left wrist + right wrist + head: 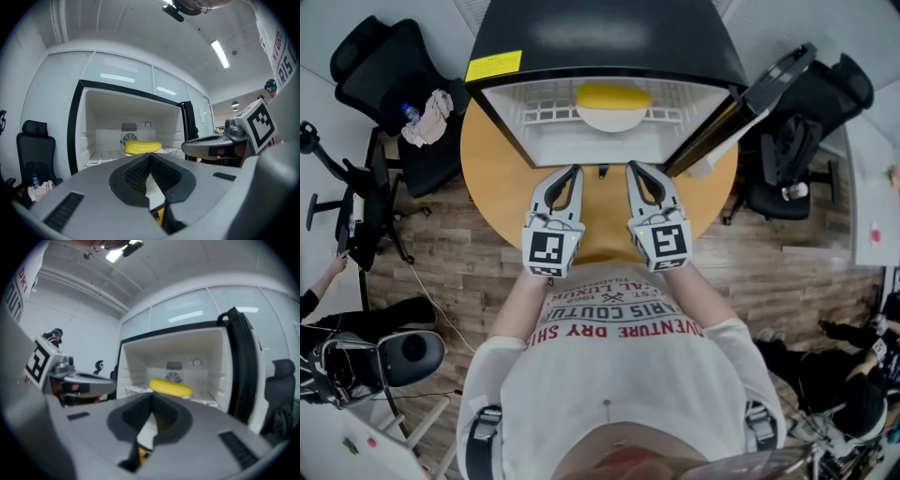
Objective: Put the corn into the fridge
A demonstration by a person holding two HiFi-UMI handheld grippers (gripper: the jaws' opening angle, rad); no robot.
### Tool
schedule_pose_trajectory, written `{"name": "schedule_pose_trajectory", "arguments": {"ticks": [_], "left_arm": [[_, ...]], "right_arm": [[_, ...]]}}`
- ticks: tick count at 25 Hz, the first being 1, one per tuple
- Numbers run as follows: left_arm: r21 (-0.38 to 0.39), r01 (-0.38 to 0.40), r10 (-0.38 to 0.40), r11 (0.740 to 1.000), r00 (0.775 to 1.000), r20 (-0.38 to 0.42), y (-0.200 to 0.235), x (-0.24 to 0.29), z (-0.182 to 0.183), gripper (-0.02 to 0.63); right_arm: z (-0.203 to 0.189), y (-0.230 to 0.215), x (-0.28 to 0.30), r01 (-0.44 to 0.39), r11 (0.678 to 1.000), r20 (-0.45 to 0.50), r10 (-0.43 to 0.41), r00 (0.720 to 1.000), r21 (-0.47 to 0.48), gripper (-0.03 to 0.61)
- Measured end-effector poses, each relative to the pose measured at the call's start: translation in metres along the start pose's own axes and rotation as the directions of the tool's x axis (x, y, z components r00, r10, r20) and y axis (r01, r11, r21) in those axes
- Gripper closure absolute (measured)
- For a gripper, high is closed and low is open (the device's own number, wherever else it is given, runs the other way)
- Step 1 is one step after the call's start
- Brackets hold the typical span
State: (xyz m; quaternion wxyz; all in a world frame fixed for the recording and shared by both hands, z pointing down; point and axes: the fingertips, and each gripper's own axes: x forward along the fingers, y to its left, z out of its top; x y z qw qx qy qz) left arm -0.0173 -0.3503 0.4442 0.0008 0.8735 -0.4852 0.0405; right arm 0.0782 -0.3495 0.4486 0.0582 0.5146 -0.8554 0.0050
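While corn (614, 96) sits in fridge (600, 37), door (769, 89) wide — left gripper (578, 170), right gripper (630, 167) fingers (136, 172) closed.

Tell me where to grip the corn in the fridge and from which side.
Grip the corn around its middle, across its narrow width. It lies on its side, lengthwise across the fridge opening, on a white plate, so its ends point sideways. Come in through the open front, probably tilted down, one jaw before it and one behind.
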Motion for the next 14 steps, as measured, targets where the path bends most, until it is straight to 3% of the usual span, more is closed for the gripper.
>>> {"name": "schedule_pose_trajectory", "arguments": {"ticks": [8,14], "left_arm": [[-0.045,-0.013,0.012,0.999,1.000,-0.019,0.002,0.008,-0.001,0.584],[-0.014,-0.008,0.008,1.000,1.000,-0.020,0.000,0.011,0.003,0.584]], "right_arm": [[-0.001,-0.006,0.003,0.014,1.000,-0.020,-0.014,1.000,0.005,0.549],[-0.001,-0.011,0.005,0.025,1.000,-0.028,-0.025,0.999,-0.004,0.551]]}}
